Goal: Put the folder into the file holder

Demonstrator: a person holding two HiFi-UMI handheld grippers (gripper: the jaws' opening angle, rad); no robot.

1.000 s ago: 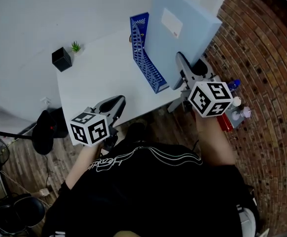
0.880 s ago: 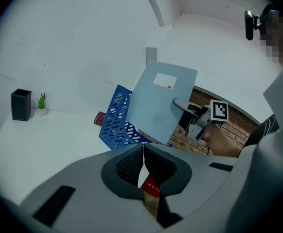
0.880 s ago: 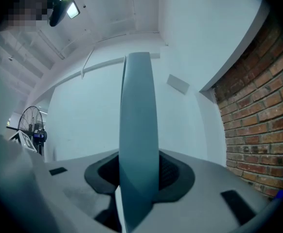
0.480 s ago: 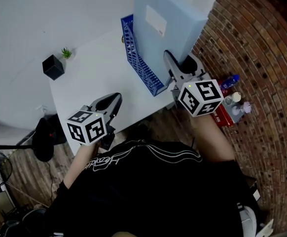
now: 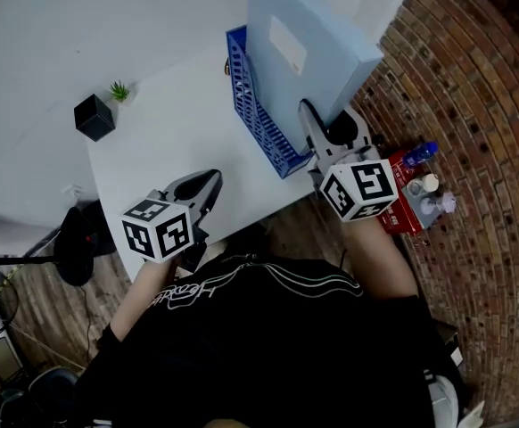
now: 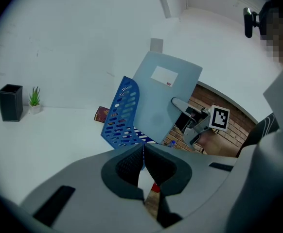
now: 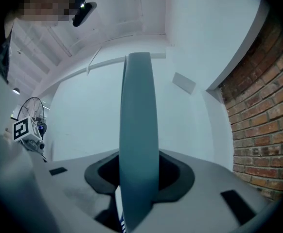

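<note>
So we squeezed the pale folder (image 5: 300, 47) in our right claw (image 5: 311, 127), just beside the file holder (image 5: 258, 114); our left claw (image 5: 210, 184) sat closed, empty

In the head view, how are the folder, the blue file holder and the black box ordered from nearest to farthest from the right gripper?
1. Folder: held between the jaws of the right gripper, upright.
2. Blue file holder: on the table, just left of the folder.
3. Black box: far left table corner, beside a small plant.
</note>
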